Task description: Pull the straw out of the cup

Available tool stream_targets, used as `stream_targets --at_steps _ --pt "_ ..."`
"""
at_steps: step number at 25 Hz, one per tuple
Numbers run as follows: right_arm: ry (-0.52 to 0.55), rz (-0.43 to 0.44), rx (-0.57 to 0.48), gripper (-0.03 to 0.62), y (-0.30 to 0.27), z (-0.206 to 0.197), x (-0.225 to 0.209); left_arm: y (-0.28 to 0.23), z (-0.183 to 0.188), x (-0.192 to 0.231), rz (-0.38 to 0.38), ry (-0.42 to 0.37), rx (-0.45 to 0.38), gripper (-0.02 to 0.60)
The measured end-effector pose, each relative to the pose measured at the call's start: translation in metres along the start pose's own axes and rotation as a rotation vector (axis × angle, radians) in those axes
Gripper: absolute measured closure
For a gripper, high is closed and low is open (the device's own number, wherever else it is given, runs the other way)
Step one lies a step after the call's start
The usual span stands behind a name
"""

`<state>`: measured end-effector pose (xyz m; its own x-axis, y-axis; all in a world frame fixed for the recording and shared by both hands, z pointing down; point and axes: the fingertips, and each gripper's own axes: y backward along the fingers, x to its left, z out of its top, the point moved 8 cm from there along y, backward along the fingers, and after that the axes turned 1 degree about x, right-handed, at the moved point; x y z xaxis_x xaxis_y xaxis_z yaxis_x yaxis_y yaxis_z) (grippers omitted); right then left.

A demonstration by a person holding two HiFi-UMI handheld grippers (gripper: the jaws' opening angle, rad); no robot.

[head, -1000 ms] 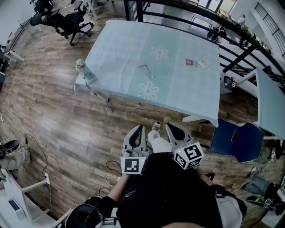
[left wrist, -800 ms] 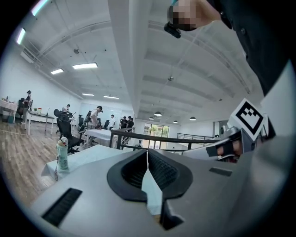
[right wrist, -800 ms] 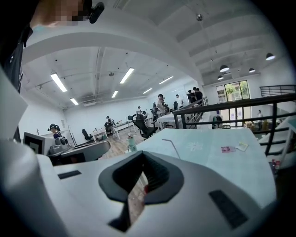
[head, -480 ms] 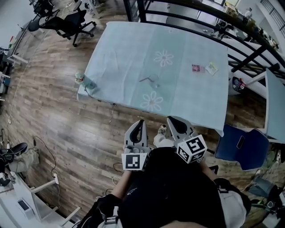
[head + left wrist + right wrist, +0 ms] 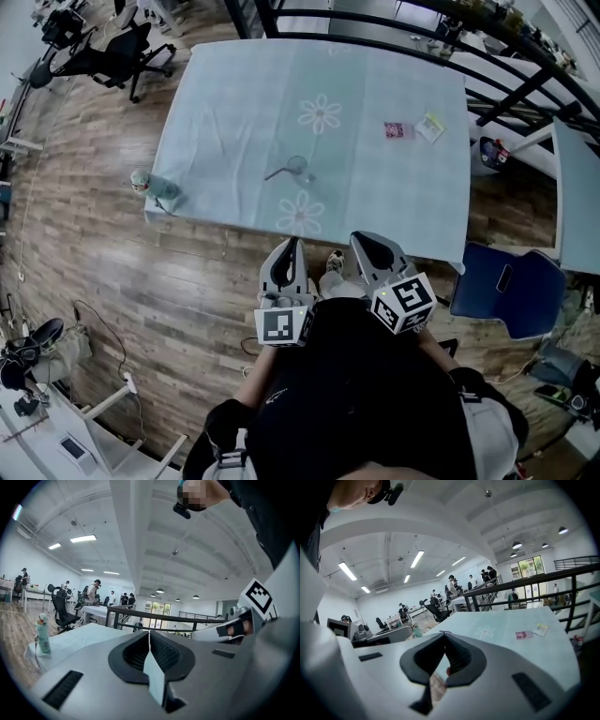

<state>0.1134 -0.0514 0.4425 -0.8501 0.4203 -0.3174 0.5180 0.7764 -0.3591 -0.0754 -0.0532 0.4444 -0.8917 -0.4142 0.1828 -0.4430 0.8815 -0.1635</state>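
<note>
Person has stepped in toward the table [image 5: 225,103] since a second ago. Its near edge now sits right ahead of the gripper tips, where before a wide strip of wood floor [image 5: 131,281] lay between. Both grippers came along with the body; neither has reached over the cloth yet. So the task is in the approach phase, with nothing touched. The clear cup [image 5: 298,166] stands on the table, a little toward its near edge, at 12 o'clock from the left gripper [image 5: 293,249] and well apart from it. The straw [image 5: 277,172] is still in the cup, leaning out toward 9 o'clock. The left gripper's jaws are pressed fully together with nothing between them. In its own view the right gripper [image 5: 366,246] looks the same – tips meeting, empty. My read is that both will have to open before any grab, one likely steadying the cup while the other takes the straw. Pose: both grippers are held low and close to the torso, side by side, pointing forward at 12 o'clock. They are near level, the right dipped a bit more, with the marker cubes facing up. Off-task items: a bottle [image 5: 140,181] at the table's 9 o'clock corner, cards [image 5: 399,130] toward 2 o'clock, and a blue chair [image 5: 506,286] at 3 o'clock of the person.
</note>
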Motion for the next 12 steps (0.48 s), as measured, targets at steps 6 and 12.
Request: stream_targets --at_steps 6,12 --pt "-0.031 -0.105 0.009 0.585 0.006 -0.001 -0.02 -0.03 -0.008 0.008 -0.031 0.019 0.009 0.563" --pt "-0.05 -0.204 0.032 0.585 0.01 -0.001 -0.023 -0.057 -0.032 0.026 -0.079 0.018 0.057 0.561"
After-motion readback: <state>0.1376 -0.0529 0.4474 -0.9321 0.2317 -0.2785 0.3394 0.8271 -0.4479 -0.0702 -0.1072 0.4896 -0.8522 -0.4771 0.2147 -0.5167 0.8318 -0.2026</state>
